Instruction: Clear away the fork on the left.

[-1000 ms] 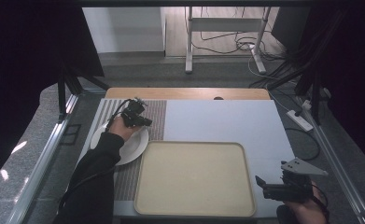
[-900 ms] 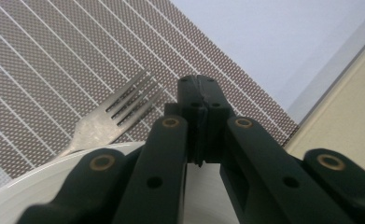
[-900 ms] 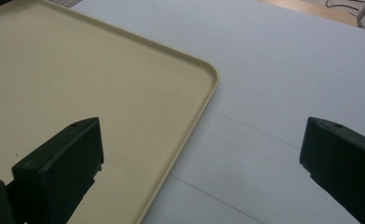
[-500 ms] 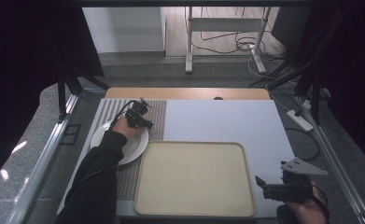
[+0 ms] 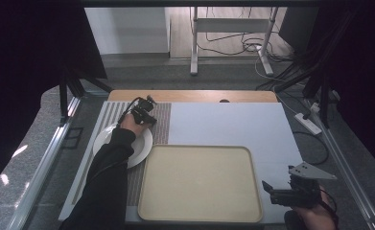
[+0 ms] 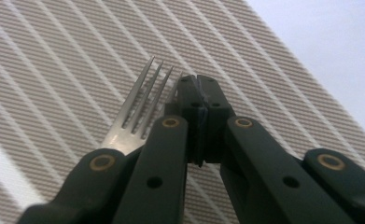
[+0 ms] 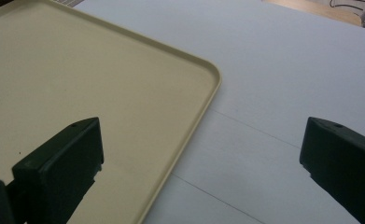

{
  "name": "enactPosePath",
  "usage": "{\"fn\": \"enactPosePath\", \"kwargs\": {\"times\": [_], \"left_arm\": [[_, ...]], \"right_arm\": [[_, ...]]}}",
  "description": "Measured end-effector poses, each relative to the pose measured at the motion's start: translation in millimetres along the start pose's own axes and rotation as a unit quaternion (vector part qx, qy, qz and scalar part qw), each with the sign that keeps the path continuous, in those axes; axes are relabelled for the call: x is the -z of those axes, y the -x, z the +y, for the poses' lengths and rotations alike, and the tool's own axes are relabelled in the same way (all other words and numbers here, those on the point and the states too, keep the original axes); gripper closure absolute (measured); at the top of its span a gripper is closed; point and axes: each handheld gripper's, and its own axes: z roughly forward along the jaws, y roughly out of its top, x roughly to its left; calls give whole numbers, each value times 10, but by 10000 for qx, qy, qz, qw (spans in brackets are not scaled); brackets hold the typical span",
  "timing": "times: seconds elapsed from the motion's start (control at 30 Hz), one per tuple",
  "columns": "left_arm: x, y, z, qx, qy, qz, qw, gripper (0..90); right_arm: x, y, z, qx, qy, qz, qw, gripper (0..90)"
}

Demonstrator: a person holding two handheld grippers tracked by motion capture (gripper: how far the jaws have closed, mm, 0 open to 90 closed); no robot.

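Cream plastic forms the wide tray that lies at the near middle of the tabletop, its rim rounded at the corners. Just right of its near right corner, the right claw hovers in the person's right hand, pointing left toward the tray; in the right gripper view its two black jaws stand wide apart with nothing between them, one above the tray's flat floor and the other above the pale tabletop.

To the left of the tray a white plate rests on a striped placemat, partly hidden by the person's dark sleeve. The plate's right edge sits just beside the tray's far left corner.

Farther off, past the plate, the left claw is held low over the far part of the placemat. In the left gripper view its jaws are pressed together and clamped on a metal fork; the fork's tines jut out to the left of the jaw tips, above the woven stripes of the mat. The handle is hidden behind the jaws.

Beyond the placemat a strip of bare wood marks the far edge of the tabletop.
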Motion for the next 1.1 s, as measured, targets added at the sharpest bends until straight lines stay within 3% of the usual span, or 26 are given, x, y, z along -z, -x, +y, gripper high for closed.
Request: {"fn": "enactPosePath", "kwargs": {"times": [0.13, 0.2, 0.33, 0.37, 0.43, 0.5, 0.57, 0.63, 0.73, 0.77, 0.83, 0.9, 0.97, 1.1], "left_arm": [[-12, -96, 41, 165, -22, -71, 9998, 884], [0, -105, 45, 146, -35, -109, 9998, 884], [148, -176, 29, 187, 270, -268, 9991, 883], [201, -201, 20, 195, 303, -178, 9992, 876], [264, -250, -5, 160, 343, -149, 9992, 721], [296, -281, -32, 111, 331, 48, 9994, 563], [300, -335, -75, 100, 320, 117, 9994, 408], [277, -380, -120, 182, 267, 244, 9992, 260], [245, -474, -190, 374, 199, 225, 9989, 54], [235, -503, -216, 418, 185, 207, 9987, 23], [205, -566, -265, 544, 88, 188, 9983, 0], [175, -601, -299, 519, -30, 173, 9985, 0], [146, -639, -329, 634, -8, 160, 9979, 7], [92, -693, -341, 741, -123, 285, 9968, 90]], "right_arm": [[1, 4, -2, -4, 14, 12, 10000, 2], [2, 8, -3, -8, 18, 9, 10000, 2], [5, 11, -4, -29, 12, 11, 10000, 2], [4, 11, -3, -20, 12, 10, 10000, 2], [1, 8, -3, -9, 15, 9, 10000, 2], [1, 4, -2, -12, 4, 10, 10000, 2], [0, 4, -2, -10, 4, 9, 10000, 2], [-1, 6, -2, -14, 5, 4, 10000, 2], [-2, 7, -1, -23, 1, 3, 10000, 2], [-3, 7, 0, -26, -1, 5, 10000, 2], [-3, 7, 0, -31, -4, 1, 10000, 2], [-4, 8, 0, -31, -5, 5, 10000, 2], [-4, 8, 0, -40, -7, 2, 10000, 2], [-5, 11, 1, -64, -12, -18, 10000, 2]]}}
